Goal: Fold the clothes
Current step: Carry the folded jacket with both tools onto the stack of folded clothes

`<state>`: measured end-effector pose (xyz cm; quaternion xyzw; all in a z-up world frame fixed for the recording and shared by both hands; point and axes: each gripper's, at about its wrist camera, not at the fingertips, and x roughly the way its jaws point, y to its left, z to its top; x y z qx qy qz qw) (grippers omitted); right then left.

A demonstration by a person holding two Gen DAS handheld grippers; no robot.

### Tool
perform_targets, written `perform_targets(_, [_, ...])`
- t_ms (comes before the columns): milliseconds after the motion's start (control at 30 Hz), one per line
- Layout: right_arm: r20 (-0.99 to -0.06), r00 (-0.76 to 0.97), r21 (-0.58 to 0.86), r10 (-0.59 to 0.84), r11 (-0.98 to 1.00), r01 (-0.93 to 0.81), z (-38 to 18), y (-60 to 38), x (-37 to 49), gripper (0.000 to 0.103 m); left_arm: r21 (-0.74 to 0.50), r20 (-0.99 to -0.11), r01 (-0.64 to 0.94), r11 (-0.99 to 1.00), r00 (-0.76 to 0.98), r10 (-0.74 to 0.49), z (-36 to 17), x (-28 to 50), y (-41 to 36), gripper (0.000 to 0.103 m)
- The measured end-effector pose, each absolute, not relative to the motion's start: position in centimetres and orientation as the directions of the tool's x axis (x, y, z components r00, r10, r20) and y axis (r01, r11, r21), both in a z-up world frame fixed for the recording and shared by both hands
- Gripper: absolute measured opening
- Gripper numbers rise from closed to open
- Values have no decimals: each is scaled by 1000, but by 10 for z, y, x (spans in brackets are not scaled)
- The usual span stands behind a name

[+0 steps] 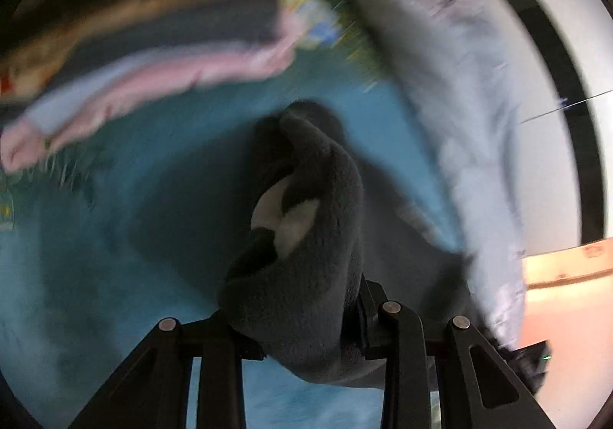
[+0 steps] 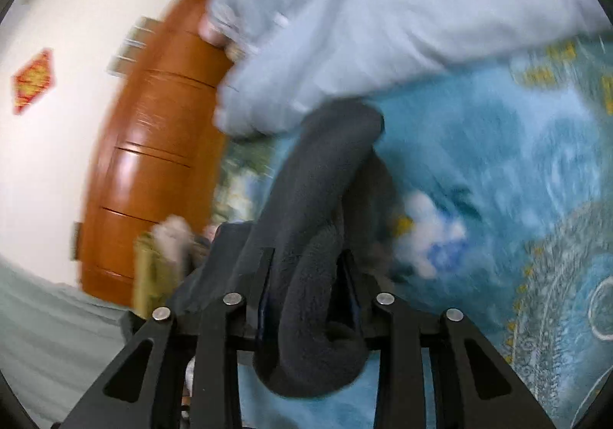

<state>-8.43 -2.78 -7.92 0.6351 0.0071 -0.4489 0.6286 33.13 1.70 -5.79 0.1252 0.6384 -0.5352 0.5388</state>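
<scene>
A home bedroom: patterned blue bedspread (image 2: 498, 161) strewn with clothes; wooden door (image 2: 153, 145); white wall (image 2: 49, 161).

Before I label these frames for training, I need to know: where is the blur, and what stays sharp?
Left wrist view: the dark fleece garment between the jaws is sharp, the pink clothing and blue bedspread are motion-smeared. Right wrist view: fleece sharp, wooden door streaked, fisheye-bowed.

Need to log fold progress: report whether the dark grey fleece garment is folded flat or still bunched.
Bunched, not folded flat. The dark grey fleece garment hangs in rumpled rolls, clamped by the left gripper and the right gripper above the blue bedspread.
</scene>
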Motion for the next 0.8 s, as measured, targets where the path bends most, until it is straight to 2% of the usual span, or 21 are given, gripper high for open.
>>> perform_targets(167, [-644, 536, 753, -546, -327, 571, -99, -11, -118, 22, -611, -791, 637, 471, -460, -404, -89, 358, 30, 38])
perform_targets(233, [-661, 515, 736, -546, -337, 587, -93, -4, -127, 22, -584, -811, 662, 470, -449, -374, -94, 362, 29, 46])
perform_targets(400, [-739, 422, 579, -525, -174, 797, -47, 9, -108, 24, -592, -806, 640, 490, -469, -360, -79, 377, 28, 52])
perform_targets(533, [-778, 429, 480, -458, 6, 877, -38, 11, -58, 24, -450, -888, 788, 420, -343, -307, -45, 370, 31, 54])
perform_targets(633, [-795, 429, 447, -429, 64, 892, -44, 8, -33, 24, -215, -938, 931, 295, -113, -327, -5, 351, 28, 56])
perform_targets(667, [-796, 437, 453, -418, 66, 889, -46, 6, -27, 24, -199, -930, 944, 264, -96, -355, 2, 343, 24, 57])
perform_targets(733, [-797, 452, 463, -399, 76, 883, -49, 1, -16, 24, -176, -909, 963, 203, -80, -410, 18, 327, 20, 69])
perform_targets(800, [-803, 451, 446, -390, 110, 888, -50, -1, -3, 24, -225, -899, 964, 139, -150, -412, 18, 313, 27, 72])
